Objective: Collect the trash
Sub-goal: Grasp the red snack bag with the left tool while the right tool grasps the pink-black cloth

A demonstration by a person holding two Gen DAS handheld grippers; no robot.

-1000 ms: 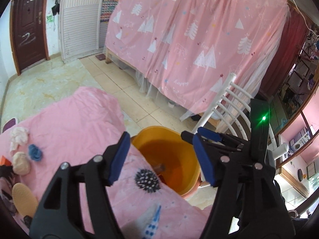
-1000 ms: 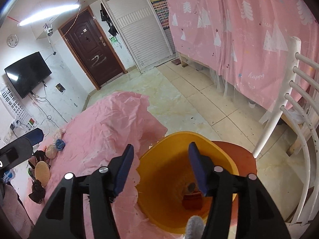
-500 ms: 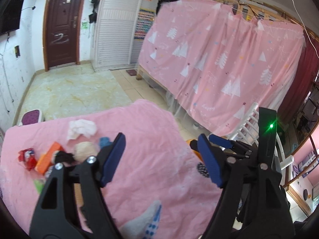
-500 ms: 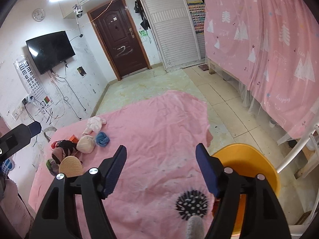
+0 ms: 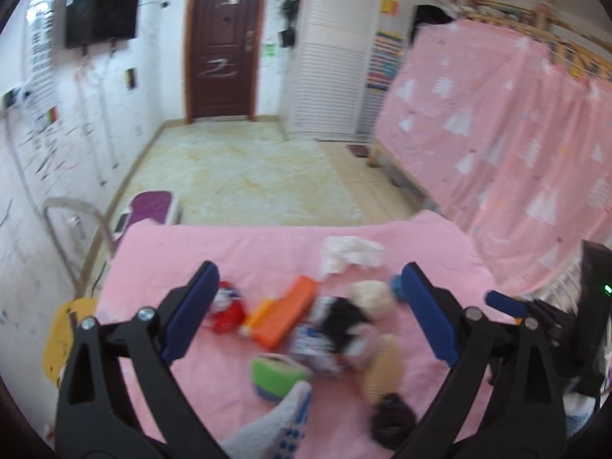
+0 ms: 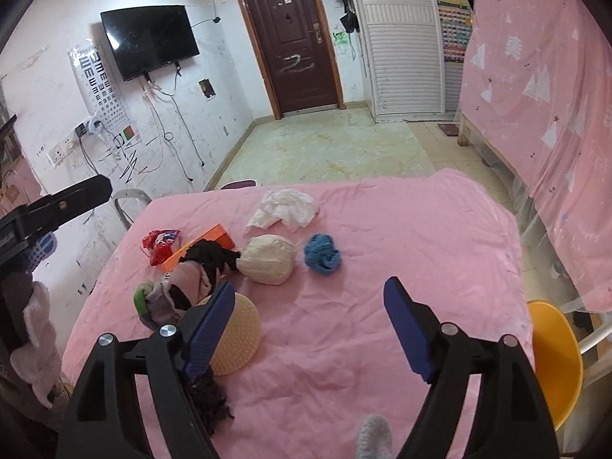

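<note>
views swung from orange bin [image 6: 554,363] to trash pile [image 6: 199,264] | both claws [image 5: 310,313] [image 6: 310,321] just widened, empty | bin right-view only

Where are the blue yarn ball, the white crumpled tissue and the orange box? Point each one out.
blue yarn ball [image 6: 322,254], right wrist view, on the middle of the bundle.
white crumpled tissue [image 6: 285,209], right wrist view, on its central folds.
orange box [image 5: 286,311], left wrist view, on its broad top face.

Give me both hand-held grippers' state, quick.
Left hand-held gripper: open, empty, jaws just widened.
Right hand-held gripper: open, empty, jaws just widened.
</note>
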